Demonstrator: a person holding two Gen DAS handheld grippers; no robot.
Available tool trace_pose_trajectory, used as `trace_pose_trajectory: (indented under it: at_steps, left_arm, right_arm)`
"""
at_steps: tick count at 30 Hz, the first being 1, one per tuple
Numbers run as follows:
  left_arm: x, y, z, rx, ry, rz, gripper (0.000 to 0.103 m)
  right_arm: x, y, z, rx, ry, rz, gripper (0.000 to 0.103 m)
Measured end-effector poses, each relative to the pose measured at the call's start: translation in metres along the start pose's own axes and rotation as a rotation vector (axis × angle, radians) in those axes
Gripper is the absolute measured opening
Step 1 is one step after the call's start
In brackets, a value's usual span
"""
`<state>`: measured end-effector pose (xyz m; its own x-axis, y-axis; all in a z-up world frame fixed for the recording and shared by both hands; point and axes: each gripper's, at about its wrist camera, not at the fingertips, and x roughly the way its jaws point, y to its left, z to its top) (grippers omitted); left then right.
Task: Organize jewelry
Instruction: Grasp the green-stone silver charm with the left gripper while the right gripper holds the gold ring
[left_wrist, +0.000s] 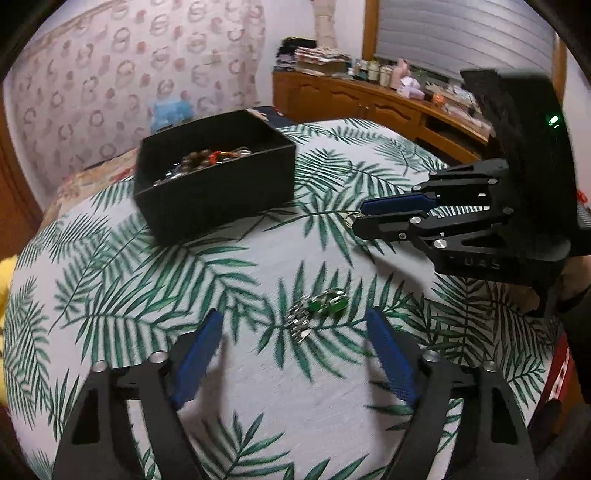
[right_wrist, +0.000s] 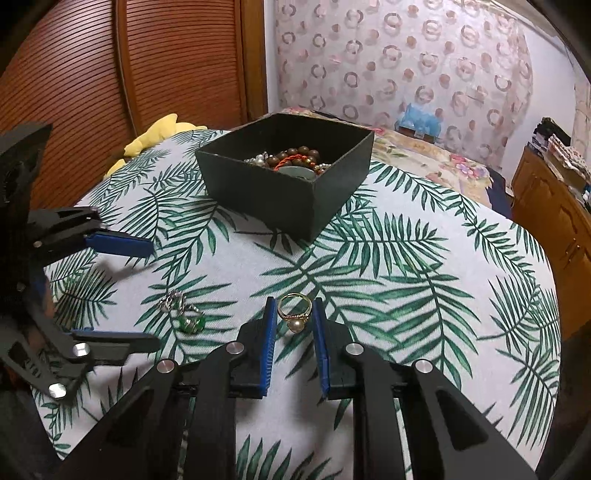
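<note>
Jewelry lies in three places on the leaf-print tabletop (right_wrist: 424, 280). A gold ring (right_wrist: 294, 309) with a pale pearl sits between the blue pads of the right claw (right_wrist: 294, 325). Its band stands tilted up toward the camera, with the pearl at the near, low end, so its long axis runs along the fingers. The pads flank the band closely on both sides; whether they actually press on it cannot be told from this view, though in the left wrist view the ring (left_wrist: 349, 219) hangs at the very tips of the narrowed fingers.

A small cluster of silver chain and green stones (left_wrist: 319, 308) rests on the cloth just ahead of the left claw (left_wrist: 295, 354), whose jaws stand wide with nothing between the pads. The cluster's long axis runs slantwise, with the green stones at the far right end and the silver links trailing toward the near left. In the right wrist view the same cluster (right_wrist: 183, 312) lies to the left of the ring, near but apart from it.

Farther back stands an open black box (right_wrist: 273, 192), one corner turned toward the right claw, holding brown wooden beads (right_wrist: 299, 152), an orange cord and silvery pieces.
</note>
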<state>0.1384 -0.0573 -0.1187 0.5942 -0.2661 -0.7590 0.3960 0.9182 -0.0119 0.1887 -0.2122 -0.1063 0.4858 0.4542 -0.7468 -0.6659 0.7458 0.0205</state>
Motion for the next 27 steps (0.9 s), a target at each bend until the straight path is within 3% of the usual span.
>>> trace_pose_trajectory:
  at_steps: [3,8,11,13,15,27]
  left_arm:
    - [0.011,-0.008,0.005,0.058,0.022,0.044,0.066]
    - [0.016,-0.004,0.014,0.047,0.026,0.023,0.054]
    - [0.017,-0.003,0.015,0.039,0.018,0.017,0.040]
    - [0.017,-0.002,0.014,0.030,0.012,0.016,0.025]
    - [0.016,0.000,0.014,0.018,0.008,0.015,0.018]
    - [-0.008,0.009,0.013,-0.029,-0.058,0.011,0.016]
  right_arm:
    - [-0.005,-0.001,-0.004,0.002,-0.005,0.001,0.021]
    - [-0.011,-0.003,-0.009,0.014,-0.009,0.001,0.021]
    - [-0.011,-0.005,-0.011,0.018,-0.007,-0.001,0.021]
    - [-0.011,-0.005,-0.012,0.020,-0.007,0.000,0.021]
    - [-0.011,-0.005,-0.013,0.021,-0.007,0.000,0.021]
    - [-0.014,0.002,-0.011,0.018,-0.027,0.011,0.021]
